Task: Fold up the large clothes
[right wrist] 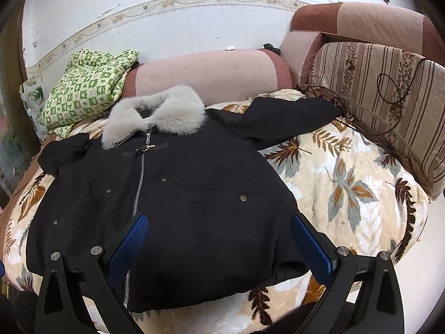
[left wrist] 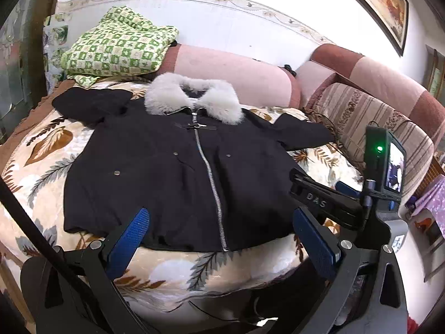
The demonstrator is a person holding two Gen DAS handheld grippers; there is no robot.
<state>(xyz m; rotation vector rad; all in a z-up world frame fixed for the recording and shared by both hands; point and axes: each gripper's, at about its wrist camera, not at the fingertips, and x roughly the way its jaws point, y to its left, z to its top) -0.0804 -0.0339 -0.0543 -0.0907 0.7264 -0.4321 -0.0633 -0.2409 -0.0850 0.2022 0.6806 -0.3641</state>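
Note:
A black coat (left wrist: 155, 172) with a grey fur collar (left wrist: 192, 98) lies front up on a leaf-patterned blanket (left wrist: 50, 150), zipped shut, both sleeves spread out. My left gripper (left wrist: 222, 231) hovers open at the coat's hem near the zipper's lower end, with nothing between its blue pads (left wrist: 129, 240). In the right wrist view the coat (right wrist: 194, 183) fills the middle. My right gripper (right wrist: 219, 236) is open above the hem's right-hand part, holding nothing. From the left wrist view the right gripper (left wrist: 319, 189) shows at the coat's right edge, with a lit camera screen (left wrist: 395, 167) on it.
A folded green checked quilt (left wrist: 116, 44) sits behind the left sleeve. Pink-brown bolsters (right wrist: 205, 75) run along the wall. A striped cushion (right wrist: 389, 94) with a dark cable on it stands on the right, beside the right sleeve. Bare blanket (right wrist: 347, 183) lies right of the coat.

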